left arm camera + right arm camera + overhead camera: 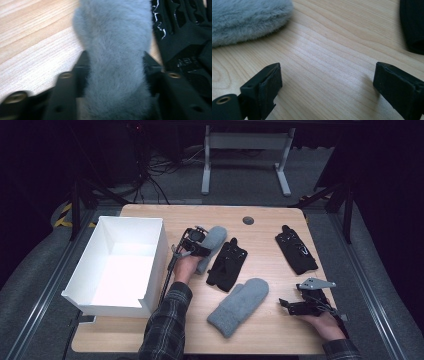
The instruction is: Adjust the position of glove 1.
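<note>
At the bottom right of the high view the right gripper [292, 304] rests low over bare wood; in its own view the jaws stand wide apart with nothing between them, a grey mitten [247, 20] at upper left and a black glove [413, 25] at upper right. Just left of it, at bottom centre of the high view, that grey mitten [239, 306] lies flat. Further up, at centre, the left gripper [200, 237] is clamped on a second grey mitten [115, 62], the pads pinching its fur from both sides, beside another black glove [226, 264]. The white box [150, 265] stands open at left. To do this well, I judge the grip should stay firm and the mitten be lifted clear of the glove beside it, so it does not drag, then be carried over the near wall before release
</note>
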Tool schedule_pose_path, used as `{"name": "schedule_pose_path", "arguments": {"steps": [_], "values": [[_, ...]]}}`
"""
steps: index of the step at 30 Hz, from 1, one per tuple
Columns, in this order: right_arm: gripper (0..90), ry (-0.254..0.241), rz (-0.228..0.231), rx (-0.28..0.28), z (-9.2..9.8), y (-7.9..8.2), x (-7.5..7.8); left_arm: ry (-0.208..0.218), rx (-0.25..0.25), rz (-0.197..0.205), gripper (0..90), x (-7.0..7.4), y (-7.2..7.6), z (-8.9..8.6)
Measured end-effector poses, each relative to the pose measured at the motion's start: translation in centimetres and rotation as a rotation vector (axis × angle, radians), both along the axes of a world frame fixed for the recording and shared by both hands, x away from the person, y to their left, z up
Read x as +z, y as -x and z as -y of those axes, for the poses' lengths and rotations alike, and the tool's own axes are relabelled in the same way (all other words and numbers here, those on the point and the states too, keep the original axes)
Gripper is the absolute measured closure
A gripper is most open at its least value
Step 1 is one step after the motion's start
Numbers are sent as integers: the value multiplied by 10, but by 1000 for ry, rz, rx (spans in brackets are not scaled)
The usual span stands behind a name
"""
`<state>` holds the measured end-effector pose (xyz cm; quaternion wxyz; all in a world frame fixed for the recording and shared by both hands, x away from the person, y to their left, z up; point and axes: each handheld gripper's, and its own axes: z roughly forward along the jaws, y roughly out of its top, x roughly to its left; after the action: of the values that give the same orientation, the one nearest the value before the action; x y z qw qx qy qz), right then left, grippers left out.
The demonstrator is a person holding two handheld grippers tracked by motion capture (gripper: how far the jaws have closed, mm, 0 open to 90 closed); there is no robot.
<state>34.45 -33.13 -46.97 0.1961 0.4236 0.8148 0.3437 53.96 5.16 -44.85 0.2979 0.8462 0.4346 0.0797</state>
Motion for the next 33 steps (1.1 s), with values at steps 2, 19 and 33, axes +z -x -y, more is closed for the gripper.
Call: {"name": "schedule_pose_path", "arguments": {"steps": [2,19,33], "values": [[84,0,0,0,0,0,0,8,-1,-12,628,1,0,-1],[84,0,-1,1,0,0,0,63,-30,-30,664,27,18,-6],[84,-2,0,4,0,0,0,107,-63,-24,667,59,45,-5]]}}
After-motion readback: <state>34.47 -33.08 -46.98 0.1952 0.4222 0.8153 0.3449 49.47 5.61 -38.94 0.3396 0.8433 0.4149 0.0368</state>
